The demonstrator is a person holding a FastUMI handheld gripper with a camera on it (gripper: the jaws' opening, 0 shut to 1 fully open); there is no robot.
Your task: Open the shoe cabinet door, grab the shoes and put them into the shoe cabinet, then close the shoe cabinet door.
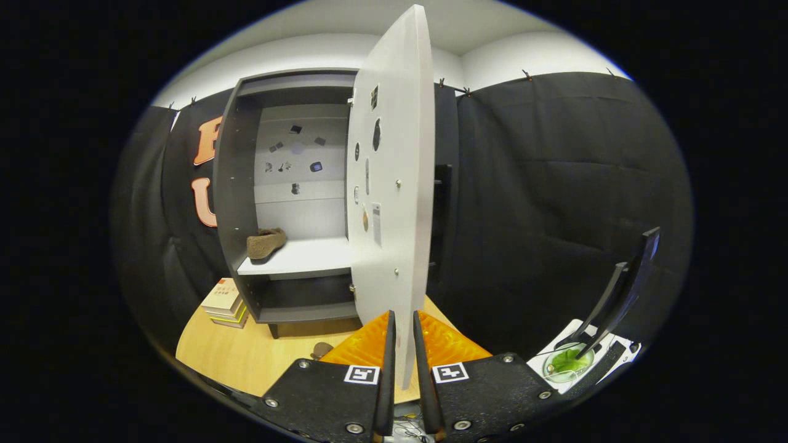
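Observation:
The grey shoe cabinet (237, 184) stands on a wooden table, and its white door (391, 184) is swung wide open, edge-on toward me. My gripper (401, 347) has its two fingers closed on the door's lower free edge, one finger on each face. A brown shoe (266, 242) lies on the cabinet's white middle shelf (308, 257), near its left wall. Another small brown object (320, 349) rests on the table just ahead of my left finger, mostly hidden by it.
A stack of books (225, 303) lies on the wooden table (246, 354) beside the cabinet's lower left corner. To the right, past the table, a dark stand (615, 295) leans over a white tray holding a green bowl (566, 362).

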